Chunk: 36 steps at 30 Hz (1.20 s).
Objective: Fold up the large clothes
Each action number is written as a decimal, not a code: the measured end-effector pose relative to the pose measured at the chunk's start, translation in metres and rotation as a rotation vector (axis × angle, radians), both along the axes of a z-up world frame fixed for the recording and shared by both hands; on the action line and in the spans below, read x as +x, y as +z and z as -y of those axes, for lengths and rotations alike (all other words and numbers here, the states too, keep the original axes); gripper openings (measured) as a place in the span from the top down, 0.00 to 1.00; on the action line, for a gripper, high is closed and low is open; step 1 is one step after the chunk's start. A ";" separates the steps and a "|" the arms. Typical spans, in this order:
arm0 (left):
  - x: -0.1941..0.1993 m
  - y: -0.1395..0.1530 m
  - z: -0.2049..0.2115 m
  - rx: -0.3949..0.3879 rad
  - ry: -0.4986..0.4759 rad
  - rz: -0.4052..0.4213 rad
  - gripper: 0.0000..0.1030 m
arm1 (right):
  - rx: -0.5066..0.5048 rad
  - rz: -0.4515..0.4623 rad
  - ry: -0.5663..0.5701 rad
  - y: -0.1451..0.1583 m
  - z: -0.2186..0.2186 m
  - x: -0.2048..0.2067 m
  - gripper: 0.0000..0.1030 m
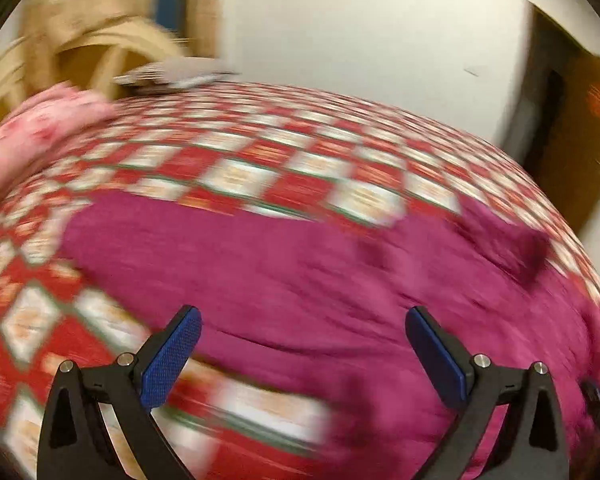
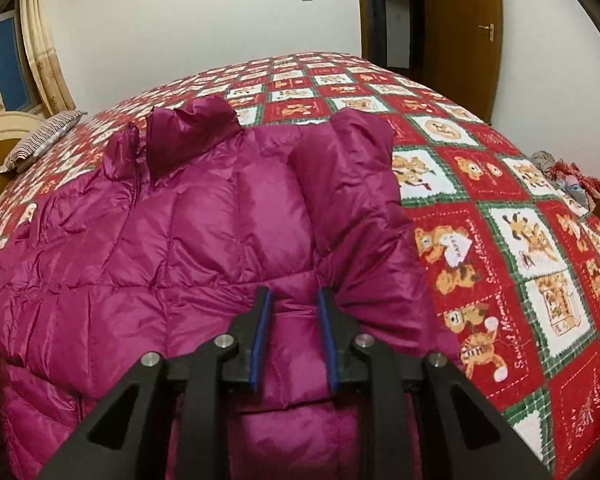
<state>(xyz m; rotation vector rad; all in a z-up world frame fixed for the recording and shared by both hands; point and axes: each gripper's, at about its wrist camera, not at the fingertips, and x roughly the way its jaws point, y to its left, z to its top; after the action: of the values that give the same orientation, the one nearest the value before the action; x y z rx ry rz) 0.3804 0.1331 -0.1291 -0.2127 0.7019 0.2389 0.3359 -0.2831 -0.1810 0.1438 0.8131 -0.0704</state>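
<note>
A magenta quilted down jacket (image 2: 220,220) lies spread on a bed with a red, white and green checked bedspread (image 2: 500,220). One sleeve is folded in over its right side. My right gripper (image 2: 293,294) is shut on a bunched fold of the jacket near its lower edge, and the fabric puckers around the fingers. In the blurred left wrist view, my left gripper (image 1: 303,314) stands wide open just above the jacket (image 1: 300,272), with nothing between its blue pads (image 1: 172,356).
A striped pillow (image 2: 40,140) lies by the headboard at the far left. A pink cloth (image 1: 40,132) is bunched at the bed's left corner. Some clothes (image 2: 560,176) are piled at the right edge. A wooden door (image 2: 460,40) stands behind the bed.
</note>
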 end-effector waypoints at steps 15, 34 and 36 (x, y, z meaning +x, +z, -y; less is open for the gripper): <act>0.027 -0.060 -0.196 -0.157 0.499 -0.122 0.01 | -0.065 -0.008 0.002 -0.001 -0.010 0.003 0.69; 0.030 0.019 -0.125 0.021 0.234 0.089 0.89 | -0.033 0.004 -0.001 -0.002 -0.008 0.001 0.69; 0.024 0.050 -0.088 0.064 0.137 0.172 0.89 | -0.028 0.006 -0.001 -0.002 -0.007 0.001 0.69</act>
<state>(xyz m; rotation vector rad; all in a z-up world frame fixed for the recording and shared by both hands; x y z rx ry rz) 0.4047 0.2212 -0.0792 -0.2177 0.5084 0.3690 0.3368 -0.2760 -0.1825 0.1175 0.8059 -0.0823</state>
